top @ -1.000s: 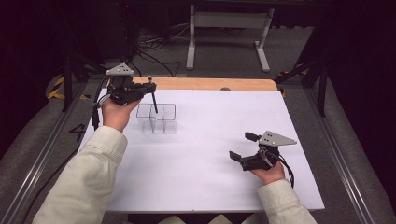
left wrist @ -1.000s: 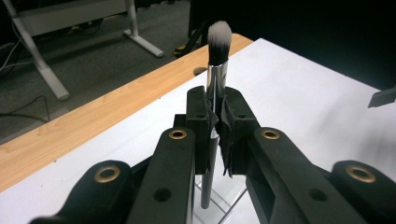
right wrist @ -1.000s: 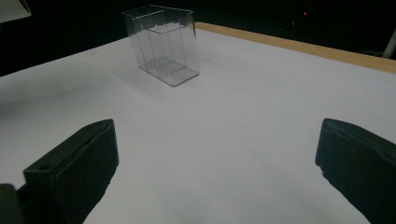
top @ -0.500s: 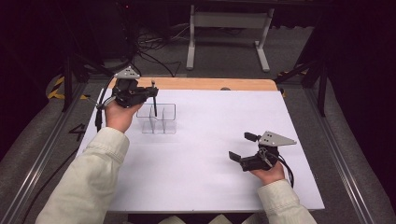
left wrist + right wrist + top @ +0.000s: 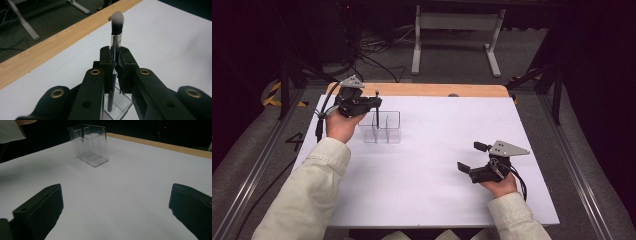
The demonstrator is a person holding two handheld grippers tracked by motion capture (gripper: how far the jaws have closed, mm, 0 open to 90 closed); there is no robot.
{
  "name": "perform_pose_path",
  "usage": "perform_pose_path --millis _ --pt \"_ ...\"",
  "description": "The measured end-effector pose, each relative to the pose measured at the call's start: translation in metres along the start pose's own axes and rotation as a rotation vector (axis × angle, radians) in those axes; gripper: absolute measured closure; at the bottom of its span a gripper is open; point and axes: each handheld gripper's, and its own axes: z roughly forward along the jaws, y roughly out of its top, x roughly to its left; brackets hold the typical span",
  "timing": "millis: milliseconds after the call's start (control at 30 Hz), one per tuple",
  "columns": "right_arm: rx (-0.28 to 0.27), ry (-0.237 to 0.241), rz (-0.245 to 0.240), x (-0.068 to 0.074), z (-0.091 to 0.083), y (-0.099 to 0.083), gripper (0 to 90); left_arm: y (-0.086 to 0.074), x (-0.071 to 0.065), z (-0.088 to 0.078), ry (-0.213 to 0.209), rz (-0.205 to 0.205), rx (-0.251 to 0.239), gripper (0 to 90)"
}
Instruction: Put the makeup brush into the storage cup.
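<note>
From the high view, the left gripper (image 5: 374, 102) is hovering at the far left of the white table (image 5: 437, 165), its jaws pinching a makeup brush (image 5: 377, 112) that is standing upright. The brush's lower end is reaching down into the clear organizer (image 5: 382, 127), a divided box sitting just right of the person's left hand (image 5: 341, 125). Well apart, at the near right, the right gripper (image 5: 472, 157) is resting low in the right hand (image 5: 498, 186), its jaws spread wide and gripping nothing.

In the left gripper view, the left gripper (image 5: 115, 67) is clamping the makeup brush (image 5: 115, 45) by its silver ferrule, with the white-tipped bristles pointing up and the dark handle dropping into the clear organizer (image 5: 120, 106) below.

In the right gripper view, the right gripper (image 5: 115, 207) is holding its two black jaws far apart over bare table (image 5: 120, 195). The clear organizer (image 5: 90, 145) is standing farther off, with a dark brush handle (image 5: 81, 127) dipping into it.
</note>
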Motion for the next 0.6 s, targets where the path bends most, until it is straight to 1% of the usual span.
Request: perform_pose_path --millis 133,167,200,267,300,333,367,400,433,467,500,533,567,600 --pt "0.001 0.002 0.001 -0.0001 -0.0001 -0.0001 0.0 -0.0012 0.0006 0.0024 -0.009 -0.006 0.010 83.3" --pt "0.001 0.001 0.000 -0.0001 -0.0002 0.0000 0.0 -0.0014 0.0008 0.0029 -0.002 0.000 0.012 83.3" --pt "-0.001 0.002 0.001 -0.0002 -0.0003 0.0000 0.0 -0.0016 0.0007 0.0034 -0.002 -0.002 0.013 83.2" --pt "-0.002 0.001 -0.002 -0.0003 -0.0004 0.0001 0.0 -0.0021 0.0011 0.0035 -0.010 0.000 0.012 83.0" --pt "-0.002 0.001 0.000 -0.0003 -0.0005 0.0001 0.0 -0.0024 0.0012 0.0035 -0.016 0.002 0.009 82.7" --pt "-0.003 0.001 0.000 -0.0003 -0.0005 0.0001 0.0 -0.0031 0.0018 0.0034 -0.038 0.007 0.001 82.4" --pt "-0.003 0.001 0.001 -0.0004 -0.0006 0.0001 0.0 -0.0033 0.0025 0.0037 -0.050 0.007 -0.001 78.7" --pt "-0.001 0.002 0.004 -0.0007 -0.0006 0.0000 0.0 -0.0039 0.0040 0.0050 -0.057 -0.005 0.002 63.6" --pt "-0.001 0.002 0.004 -0.0007 -0.0006 0.0000 0.0 -0.0039 0.0040 0.0050 -0.057 -0.005 0.002 56.6" --pt "-0.001 0.004 0.007 -0.0013 -0.0005 -0.0001 0.0 -0.0043 0.0051 0.0053 -0.065 -0.004 0.006 56.6" --pt "0.000 0.002 0.007 -0.0015 -0.0006 -0.0002 0.0 -0.0048 0.0054 0.0053 -0.064 -0.006 0.008 52.4" --pt "-0.001 0.000 0.007 -0.0019 -0.0008 -0.0002 0.0 -0.0059 0.0057 0.0052 -0.059 -0.007 0.008 44.4" --pt "-0.002 -0.001 0.007 -0.0020 -0.0009 -0.0002 0.0 -0.0067 0.0055 0.0046 -0.057 -0.017 0.011 40.6" --pt "-0.003 -0.001 0.007 -0.0022 -0.0011 0.0000 0.0 -0.0068 0.0062 0.0041 -0.052 -0.011 0.008 36.4"
